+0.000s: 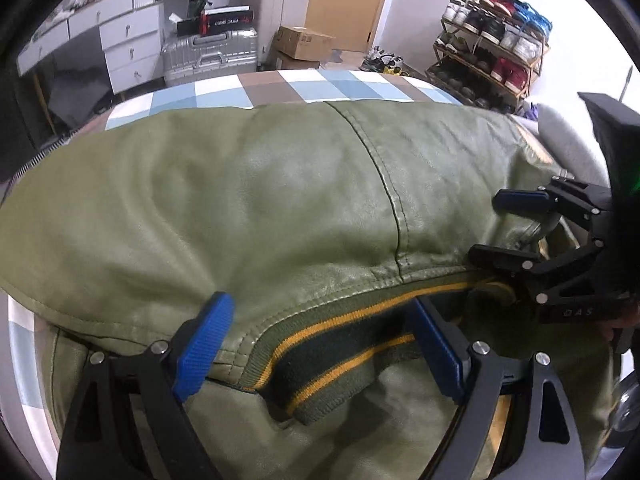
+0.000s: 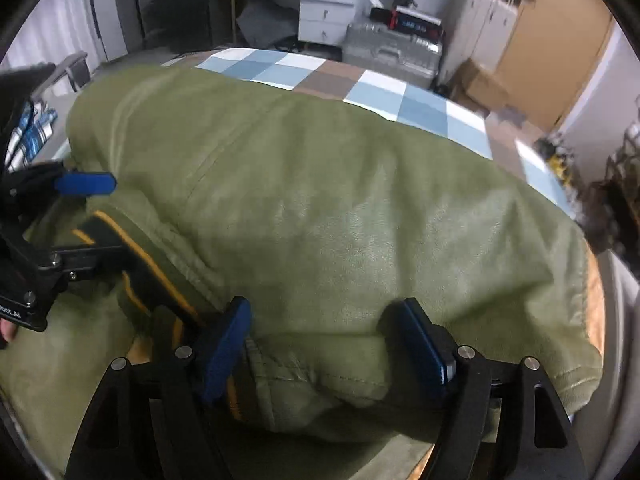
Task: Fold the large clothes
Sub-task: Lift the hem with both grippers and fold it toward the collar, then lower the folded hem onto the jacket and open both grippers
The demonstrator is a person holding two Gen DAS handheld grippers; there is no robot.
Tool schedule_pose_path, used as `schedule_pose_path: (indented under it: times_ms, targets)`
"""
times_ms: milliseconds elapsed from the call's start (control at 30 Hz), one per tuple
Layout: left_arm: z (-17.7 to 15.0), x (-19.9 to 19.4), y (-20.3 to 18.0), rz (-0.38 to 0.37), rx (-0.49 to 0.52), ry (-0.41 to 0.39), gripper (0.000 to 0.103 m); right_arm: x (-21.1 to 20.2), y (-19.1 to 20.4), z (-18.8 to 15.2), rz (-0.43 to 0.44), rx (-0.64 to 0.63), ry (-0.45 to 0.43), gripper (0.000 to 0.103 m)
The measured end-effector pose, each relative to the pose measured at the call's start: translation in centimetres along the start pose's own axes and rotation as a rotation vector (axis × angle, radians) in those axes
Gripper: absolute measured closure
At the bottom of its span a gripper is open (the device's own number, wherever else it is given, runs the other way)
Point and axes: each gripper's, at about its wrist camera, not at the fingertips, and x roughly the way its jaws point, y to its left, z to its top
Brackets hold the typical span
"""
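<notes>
An olive green leather-look jacket lies spread over a bed with a checked sheet. Its ribbed dark green hem with yellow stripes is bunched at the near edge. My left gripper stands open, and its blue pads straddle that hem. My right gripper is open too, with a thick fold of the jacket bulging between its jaws. Each gripper shows in the other's view: the right gripper over the jacket's right end, the left gripper by the striped hem.
Beyond the bed stand a silver suitcase, white drawers, cardboard boxes and a shoe rack. The checked sheet is bare past the jacket's far edge. A person's fingers show at the left edge.
</notes>
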Motion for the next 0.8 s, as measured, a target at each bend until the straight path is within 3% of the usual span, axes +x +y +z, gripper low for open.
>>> schedule_pose_path:
  times_ms: [233, 333, 400, 500, 567, 667, 700, 800]
  targets:
    - [0.2, 0.0, -0.1, 0.013, 0.019, 0.007, 0.018, -0.6, -0.2, -1.5, 0.02, 0.033, -0.102, 0.026]
    - [0.2, 0.0, -0.2, 0.016, 0.03, 0.011, 0.018, -2.3, -1.2, -1.5, 0.071, 0.067, -0.142, 0.028]
    - [0.1, 0.1, -0.3, 0.022, 0.035, 0.006, 0.018, -4.0, -2.8, -1.5, 0.078, 0.128, -0.208, 0.027]
    - [0.0, 0.1, -0.6, 0.038, 0.043, 0.008, 0.018, -5.5, -6.2, -1.6, 0.038, 0.271, -0.294, 0.016]
    - [0.1, -0.2, -0.7, 0.044, 0.036, 0.015, 0.017, -4.8, -8.6, -1.8, 0.035, 0.366, -0.286, 0.016]
    - [1.0, -1.8, 0.3, 0.054, -0.03, 0.009, 0.017, -1.8, -10.2, -2.6, 0.071, 0.447, -0.197, 0.02]
    - [1.6, -2.9, 1.3, 0.037, -0.071, -0.016, 0.017, -1.5, -9.7, -2.7, 0.053, 0.431, -0.192, 0.02]
    - [3.5, -5.4, 4.5, 0.023, -0.159, -0.071, 0.017, -0.6, -6.9, -2.2, -0.048, 0.295, -0.204, 0.002]
